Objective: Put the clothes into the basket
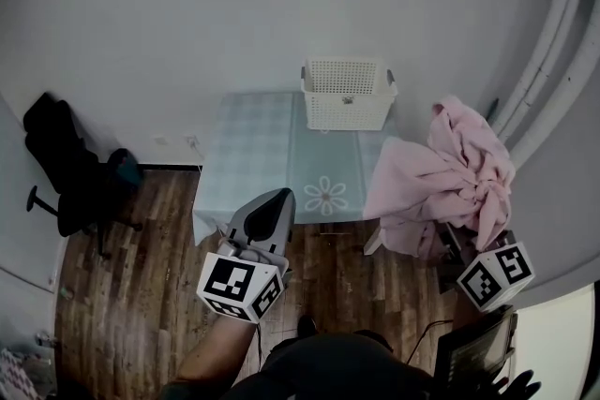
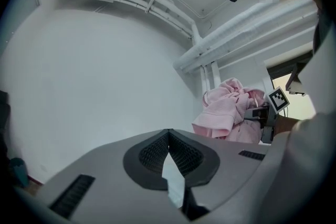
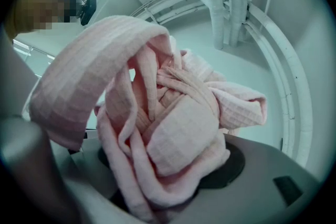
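Gripping the clothes [image 3: 173, 128] bunched between its jaws, the right gripper [image 3: 173, 165] has loose folds hanging to its left. The left gripper [image 2: 168, 136] is clenched and empty. The basket [image 1: 347, 95] stands ahead and left of the right gripper, on the surface [image 1: 262, 145]. Carry the bundle above the rim and release only once the trailing folds are over the opening.

Looks like a spare office or test room dressed up a bit like a home: bare white walls, wood-plank floor [image 1: 141, 295], a black swivel office chair [image 1: 66, 173] at 9 o'clock, a small table [image 1: 253, 159] with a flowery cloth at 12 holding a white laundry basket [image 1: 347, 96], fat white pipes [image 3: 220, 2] overhead.
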Demonstrator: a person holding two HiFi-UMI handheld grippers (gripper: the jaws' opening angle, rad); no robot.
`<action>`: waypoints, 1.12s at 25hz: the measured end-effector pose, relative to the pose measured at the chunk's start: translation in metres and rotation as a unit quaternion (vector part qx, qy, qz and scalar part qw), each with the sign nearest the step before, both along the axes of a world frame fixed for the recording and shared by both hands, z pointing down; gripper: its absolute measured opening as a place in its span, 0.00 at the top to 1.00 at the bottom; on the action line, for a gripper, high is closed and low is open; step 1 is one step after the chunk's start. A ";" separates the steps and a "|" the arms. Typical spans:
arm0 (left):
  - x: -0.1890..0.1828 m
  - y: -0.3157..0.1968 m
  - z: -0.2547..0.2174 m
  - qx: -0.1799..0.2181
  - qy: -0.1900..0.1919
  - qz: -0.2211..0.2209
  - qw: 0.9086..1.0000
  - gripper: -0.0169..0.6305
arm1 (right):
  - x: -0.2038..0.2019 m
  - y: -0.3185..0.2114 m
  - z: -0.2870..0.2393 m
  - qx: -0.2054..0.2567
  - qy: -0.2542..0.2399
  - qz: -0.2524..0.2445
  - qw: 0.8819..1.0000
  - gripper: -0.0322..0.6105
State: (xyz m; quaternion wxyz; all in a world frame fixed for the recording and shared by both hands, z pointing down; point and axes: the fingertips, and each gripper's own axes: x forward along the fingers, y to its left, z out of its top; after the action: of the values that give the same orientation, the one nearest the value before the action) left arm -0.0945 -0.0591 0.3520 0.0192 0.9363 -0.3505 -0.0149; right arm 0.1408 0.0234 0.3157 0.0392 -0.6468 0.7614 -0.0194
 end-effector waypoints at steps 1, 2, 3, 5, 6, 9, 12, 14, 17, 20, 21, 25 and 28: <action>-0.001 -0.002 0.002 0.001 0.000 0.001 1.000 0.96 | 0.000 0.000 0.001 0.001 0.003 0.002 1.000 0.44; -0.001 -0.003 0.004 0.001 0.000 0.002 1.000 0.96 | 0.000 -0.001 0.001 0.001 0.005 0.004 1.000 0.44; -0.002 -0.004 0.006 -0.001 0.002 0.002 1.000 0.96 | 0.000 -0.001 0.002 0.000 0.005 0.005 1.000 0.44; -0.002 -0.005 0.010 -0.008 0.006 0.004 1.000 0.96 | 0.000 0.000 0.002 -0.004 0.006 0.007 1.000 0.44; -0.003 -0.005 0.012 -0.011 0.007 0.005 1.000 0.96 | 0.000 0.000 0.002 -0.006 0.008 0.009 1.000 0.44; -0.002 -0.011 0.016 -0.018 0.009 0.010 1.000 0.96 | -0.001 -0.004 0.000 -0.006 0.010 0.011 1.000 0.44; 0.007 -0.033 0.022 -0.028 0.005 0.012 1.000 0.96 | 0.007 -0.029 0.005 -0.011 0.002 0.009 1.000 0.44; 0.016 -0.053 0.026 -0.031 -0.003 0.008 0.999 0.96 | 0.016 -0.053 0.010 -0.015 -0.001 0.004 1.000 0.44; 0.024 -0.063 0.024 -0.024 -0.010 0.000 1.000 0.96 | 0.026 -0.068 0.013 -0.010 -0.004 -0.003 1.000 0.44; 0.037 -0.079 0.018 -0.018 -0.016 -0.007 1.000 0.96 | 0.043 -0.087 0.010 0.000 -0.009 -0.007 1.000 0.44; 0.046 -0.092 0.018 -0.019 -0.018 -0.010 1.000 0.96 | 0.052 -0.101 0.010 0.000 -0.011 -0.012 1.000 0.44; 0.079 -0.141 0.011 -0.012 -0.024 -0.023 0.999 0.96 | 0.087 -0.154 0.004 0.011 -0.007 -0.032 0.999 0.44; 0.101 -0.162 0.008 -0.008 -0.027 -0.031 0.999 0.96 | 0.111 -0.178 -0.002 0.020 -0.003 -0.042 0.999 0.44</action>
State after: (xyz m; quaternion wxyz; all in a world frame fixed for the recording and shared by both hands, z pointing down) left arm 0.0065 -0.2212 0.3597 0.0166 0.9248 -0.3799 0.0127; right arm 0.2515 -0.1542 0.3138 0.0533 -0.6136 0.7878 -0.0077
